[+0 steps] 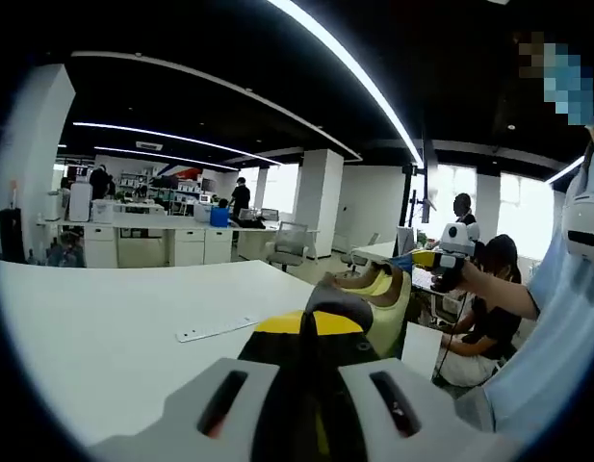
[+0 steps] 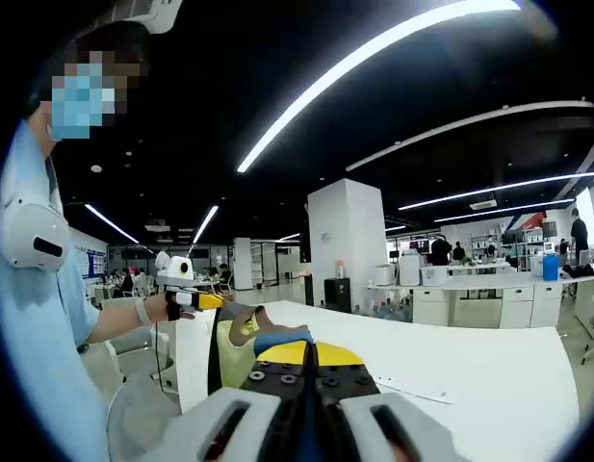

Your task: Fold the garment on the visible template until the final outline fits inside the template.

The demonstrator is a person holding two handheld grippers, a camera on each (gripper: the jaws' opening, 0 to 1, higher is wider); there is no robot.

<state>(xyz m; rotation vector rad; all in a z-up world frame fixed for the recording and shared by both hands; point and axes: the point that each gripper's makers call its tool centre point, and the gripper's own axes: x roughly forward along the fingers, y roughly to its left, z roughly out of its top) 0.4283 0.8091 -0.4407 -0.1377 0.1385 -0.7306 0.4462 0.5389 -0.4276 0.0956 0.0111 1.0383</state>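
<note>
Both tools, left [image 1: 306, 332] and right [image 2: 311, 371], clamp the yellow-black garment [image 2: 241, 348], stretching it above the white worktop [image 1: 104, 327] to spread it.

My left gripper [image 1: 311, 332] has its jaws pinched together on the garment [image 1: 374, 303], yellow and black cloth bunched at the tips. Right of the jaws, my other gripper [image 1: 441, 260] grips the same cloth, held up off the white table [image 1: 104, 318]. A pale strip [image 1: 217, 331] lies flat on the table just left of the jaws.
</note>
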